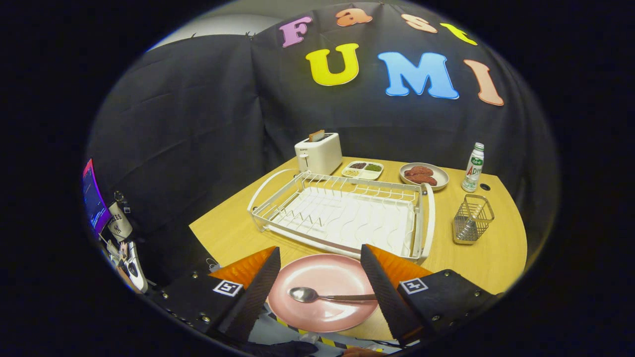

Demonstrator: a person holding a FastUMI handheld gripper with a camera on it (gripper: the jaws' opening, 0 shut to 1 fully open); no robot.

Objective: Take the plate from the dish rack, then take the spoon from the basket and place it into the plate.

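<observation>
While the spoon (pixel 317 296) lies in the plate (pixel 322 277), seemingly untouched, the tongs (pixel 320 258) gape wide.

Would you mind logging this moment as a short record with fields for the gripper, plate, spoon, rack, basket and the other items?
gripper: open, fingers spread either side of the plate
plate: pink, on the table just before the dish rack
spoon: lying in the plate, bowl away from the right finger
dish rack: white, holds no dishes
basket: wire, right of the rack
others: toaster, divided tray, plate of food, bottle
</observation>
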